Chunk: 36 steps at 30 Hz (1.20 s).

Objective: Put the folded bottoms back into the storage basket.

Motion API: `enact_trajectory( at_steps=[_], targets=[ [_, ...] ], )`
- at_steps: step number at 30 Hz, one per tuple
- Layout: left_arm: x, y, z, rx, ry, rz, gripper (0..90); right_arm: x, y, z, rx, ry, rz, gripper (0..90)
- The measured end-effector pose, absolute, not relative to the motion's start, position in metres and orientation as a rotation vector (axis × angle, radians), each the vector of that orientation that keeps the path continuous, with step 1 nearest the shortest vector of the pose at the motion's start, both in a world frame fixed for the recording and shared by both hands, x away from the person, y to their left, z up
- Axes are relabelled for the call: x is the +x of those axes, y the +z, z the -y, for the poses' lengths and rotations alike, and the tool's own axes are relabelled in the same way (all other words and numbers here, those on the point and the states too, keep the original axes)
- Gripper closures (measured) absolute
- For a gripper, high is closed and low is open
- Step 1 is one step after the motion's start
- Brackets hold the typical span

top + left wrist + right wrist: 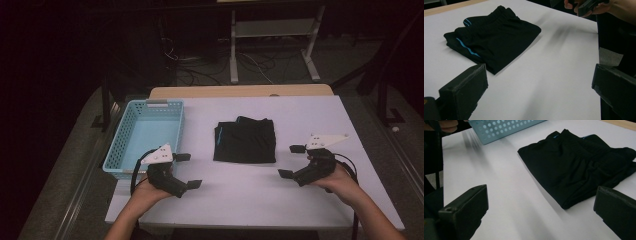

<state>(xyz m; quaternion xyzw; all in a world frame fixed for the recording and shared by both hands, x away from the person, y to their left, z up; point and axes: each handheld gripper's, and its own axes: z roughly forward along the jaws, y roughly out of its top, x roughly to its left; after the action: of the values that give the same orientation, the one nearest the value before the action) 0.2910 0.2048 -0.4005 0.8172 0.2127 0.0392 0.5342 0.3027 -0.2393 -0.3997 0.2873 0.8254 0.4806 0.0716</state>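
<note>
Left gripper (189, 170) sits lower left of centre in the high view, held in the person's left hand (141, 194), jaws spread wide with nothing between them. It hovers over bare table, just right of the basket's near corner. In the left gripper view its two black jaws rise at the bottom corners, white surface between them.

Right gripper (291, 161) lies right of centre in the high view, gripped by the right hand (342, 181), jaws likewise parted and empty, tips pointing toward the middle of the frame. A cable trails back along the wrist. In the right gripper view both jaws stand apart at the bottom corners.

Folded black shorts (245, 140) rest flat at the centre of the white table (300, 210), between the two grippers and a little beyond them, touched by neither. Blue piping shows along one edge in the left gripper view (491, 37); in the right gripper view the garment (579, 167) fills the upper right.

Light blue perforated basket (118, 145) stands at the left side of the table, near the shorts but apart from them.
</note>
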Motion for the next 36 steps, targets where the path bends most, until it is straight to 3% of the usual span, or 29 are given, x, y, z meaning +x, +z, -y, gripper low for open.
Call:
enact_trajectory(
  at_steps=[36],
  targets=[
    [0.291, -0.401, -0.205, 1.944, 0.087, -0.509, 0.1, 0.332, -0.398, 0.202, 0.795, 1.376, -2.597, 0.0]
  ],
)
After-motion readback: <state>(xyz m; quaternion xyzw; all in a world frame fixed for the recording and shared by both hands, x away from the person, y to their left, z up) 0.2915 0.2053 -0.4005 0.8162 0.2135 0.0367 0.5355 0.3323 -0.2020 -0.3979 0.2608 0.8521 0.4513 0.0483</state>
